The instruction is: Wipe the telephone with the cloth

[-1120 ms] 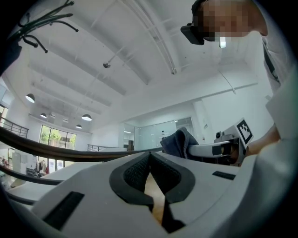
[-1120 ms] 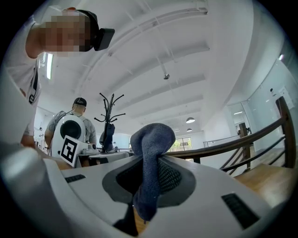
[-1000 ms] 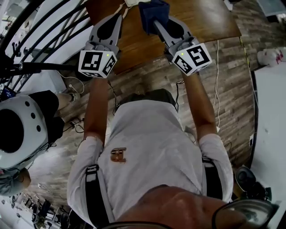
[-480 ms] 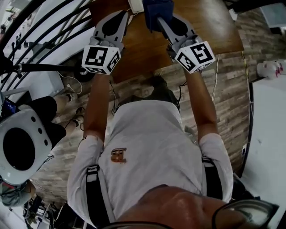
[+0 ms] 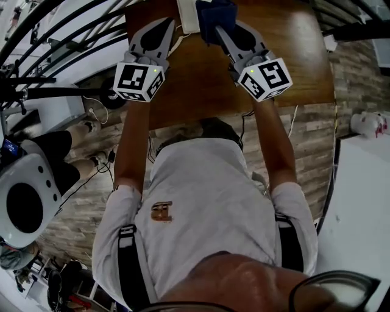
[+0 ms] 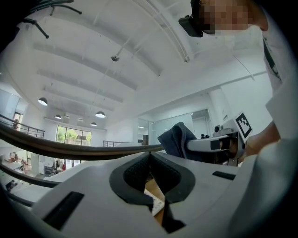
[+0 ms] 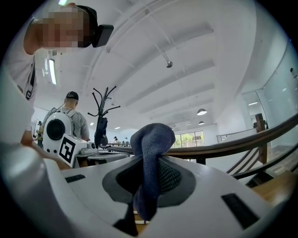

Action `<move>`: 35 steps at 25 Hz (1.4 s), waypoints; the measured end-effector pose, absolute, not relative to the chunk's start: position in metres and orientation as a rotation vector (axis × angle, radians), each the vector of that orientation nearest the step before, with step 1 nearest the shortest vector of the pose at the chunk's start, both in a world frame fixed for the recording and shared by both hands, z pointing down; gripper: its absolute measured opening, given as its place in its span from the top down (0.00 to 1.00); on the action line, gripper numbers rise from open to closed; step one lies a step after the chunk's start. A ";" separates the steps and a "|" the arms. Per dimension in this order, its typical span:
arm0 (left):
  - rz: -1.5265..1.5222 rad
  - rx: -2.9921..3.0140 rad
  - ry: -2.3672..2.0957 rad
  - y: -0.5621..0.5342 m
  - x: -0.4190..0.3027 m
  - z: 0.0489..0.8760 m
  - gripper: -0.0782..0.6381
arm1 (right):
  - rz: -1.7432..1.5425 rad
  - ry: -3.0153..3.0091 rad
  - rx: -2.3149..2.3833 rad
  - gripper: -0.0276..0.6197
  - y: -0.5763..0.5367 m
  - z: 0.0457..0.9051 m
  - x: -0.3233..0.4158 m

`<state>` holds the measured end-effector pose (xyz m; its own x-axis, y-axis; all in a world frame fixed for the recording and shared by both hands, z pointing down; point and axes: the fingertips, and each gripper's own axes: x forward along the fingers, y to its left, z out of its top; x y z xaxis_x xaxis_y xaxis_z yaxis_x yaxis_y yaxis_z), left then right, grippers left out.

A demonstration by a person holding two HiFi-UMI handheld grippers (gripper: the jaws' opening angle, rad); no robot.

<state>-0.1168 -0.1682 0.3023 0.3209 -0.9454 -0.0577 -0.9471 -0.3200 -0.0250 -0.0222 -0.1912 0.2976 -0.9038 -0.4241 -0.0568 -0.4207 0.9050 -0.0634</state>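
Observation:
My right gripper (image 5: 214, 25) is shut on a dark blue cloth (image 5: 213, 13), which bunches above its jaws and hangs down between them (image 7: 150, 158). My left gripper (image 5: 172, 23) is shut with nothing in it; its pads meet in the left gripper view (image 6: 150, 155). Both are held side by side over the brown wooden table (image 5: 292, 55). A white thing (image 5: 186, 15) lies on the table between their tips, cut off by the frame's top edge; too little shows to tell whether it is the telephone. The left gripper view also shows the cloth (image 6: 174, 138) to its right.
Black curved railings (image 5: 61, 33) run past the table's left side. A person with a round white pack (image 5: 27, 198) stands at the left. Cables (image 5: 97, 116) lie on the plank floor. A white surface (image 5: 365, 201) fills the right. A coat rack (image 7: 103, 116) stands far off.
More of the table has come into view and both grippers now sit further over it, past its near edge. The cloth stays gripped. The person at the left has shifted down the frame.

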 end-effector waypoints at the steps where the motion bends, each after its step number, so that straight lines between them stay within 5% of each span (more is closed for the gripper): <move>1: 0.043 -2.502 1.815 -0.182 -0.118 0.304 0.87 | -0.073 3.005 -0.649 0.84 -0.205 0.298 -0.024; 22: -0.068 -2.455 2.226 -0.355 -0.154 0.378 0.86 | -0.145 3.154 -0.438 0.84 -0.398 0.339 -0.064; 35: -0.214 -2.668 2.343 -0.394 -0.190 0.458 0.65 | -0.156 3.410 -0.506 0.84 -0.441 0.402 -0.133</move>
<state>-0.1900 -0.3936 0.4581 0.1624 -0.9217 0.3523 -0.9703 -0.0842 0.2269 -0.1329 -0.4407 0.4023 -0.9108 -0.2690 0.3133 -0.2965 0.9541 -0.0427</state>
